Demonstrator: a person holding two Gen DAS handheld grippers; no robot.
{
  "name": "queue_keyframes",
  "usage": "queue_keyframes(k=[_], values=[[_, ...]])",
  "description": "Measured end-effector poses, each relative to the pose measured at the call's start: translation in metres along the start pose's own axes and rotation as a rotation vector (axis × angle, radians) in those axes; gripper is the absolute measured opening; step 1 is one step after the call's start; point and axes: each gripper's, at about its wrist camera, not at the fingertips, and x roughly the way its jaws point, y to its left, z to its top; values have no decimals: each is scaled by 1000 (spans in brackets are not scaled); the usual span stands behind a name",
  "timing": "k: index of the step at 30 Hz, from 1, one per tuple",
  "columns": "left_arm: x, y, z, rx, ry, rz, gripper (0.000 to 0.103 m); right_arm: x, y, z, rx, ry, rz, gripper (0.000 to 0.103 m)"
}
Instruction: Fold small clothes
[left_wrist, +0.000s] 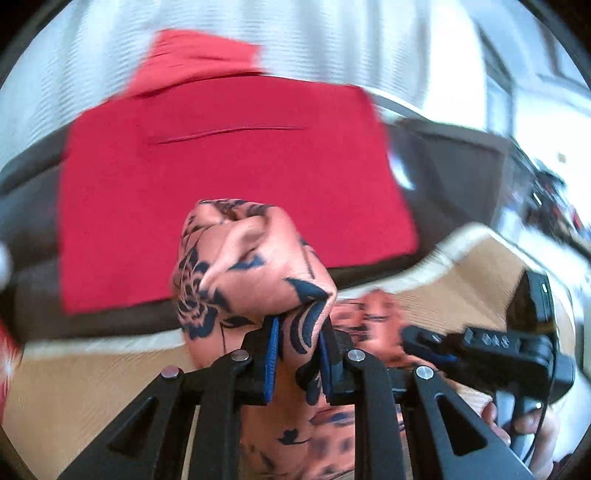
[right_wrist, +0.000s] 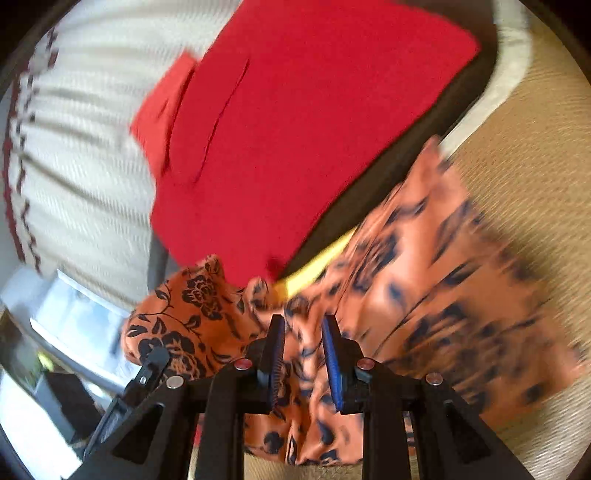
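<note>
Fabric is bunching between both grippers: the left gripper (left_wrist: 297, 332) is pinching a fold of the orange floral garment (left_wrist: 255, 266) above the tan surface (left_wrist: 92, 387), while the right gripper (right_wrist: 303, 332) is clamping the same cloth, just beside a folded red garment (right_wrist: 295, 129).

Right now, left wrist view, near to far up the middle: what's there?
left gripper → floral cloth bunched between its fingers → red folded garment → white ribbed fabric.
</note>
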Motion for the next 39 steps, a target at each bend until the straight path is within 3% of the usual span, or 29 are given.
queue_keyframes(k=[3, 5, 7, 9, 10, 11, 12, 13, 16, 19, 21, 22, 23, 26, 29, 31, 33, 35, 39], values=[[46, -60, -2, 116, 103, -93, 19, -31, -25, 22, 74, -89, 20, 25], [79, -81, -15, 119, 220, -192, 20, -45, -42, 32, 111, -129, 10, 25], [86, -82, -28, 80, 311, -317, 20, -52, -60, 39, 163, -137, 2, 28], [64, -67, -31, 57, 254, -354, 24, -54, -67, 44, 190, -124, -16, 48], [42, -49, -31, 40, 197, -363, 37, -54, -65, 44, 185, -121, -35, 73], [29, -37, -32, 17, 157, -363, 46, -55, -62, 43, 167, -122, -39, 76], [14, -19, -32, -24, 99, -356, 65, -54, -55, 44, 132, -114, -34, 76], [1, 1, -34, -67, 49, -323, 72, -54, -50, 43, 109, -107, -33, 76], [7, 44, -49, -160, 86, -191, 71, -35, -29, 36, 47, -56, -85, 76], [25, 64, -68, -246, 141, -186, 71, -17, -17, 28, 11, -22, -143, 76], [38, 61, -80, -239, 184, -189, 71, -5, -7, 22, -41, 1, -197, 64], [41, 61, -85, -235, 210, -194, 68, 3, 2, 17, -99, 11, -258, 28], [41, 61, -88, -240, 213, -205, 68, 5, 10, 14, -140, 7, -301, 19], [38, 62, -89, -262, 195, -222, 68, -15, 52, 1, -307, -133, -371, 18], [36, 57, -90, -236, 209, -211, 68, -32, 79, -21, -434, -206, -419, 17], [45, 53, -95, -206, 261, -184, 69, -30, 68, -32, -422, -148, -509, 17], [54, 52, -101, -220, 308, -206, 69, -15, 34, -30, -296, -4, -593, 17], [56, 52, -102, -237, 327, -216, 70, -15, 12, -24, -178, 62, -586, 21], [52, 50, -97, -217, 318, -202, 70, -50, 26, -3, -77, 6, -504, 27]])
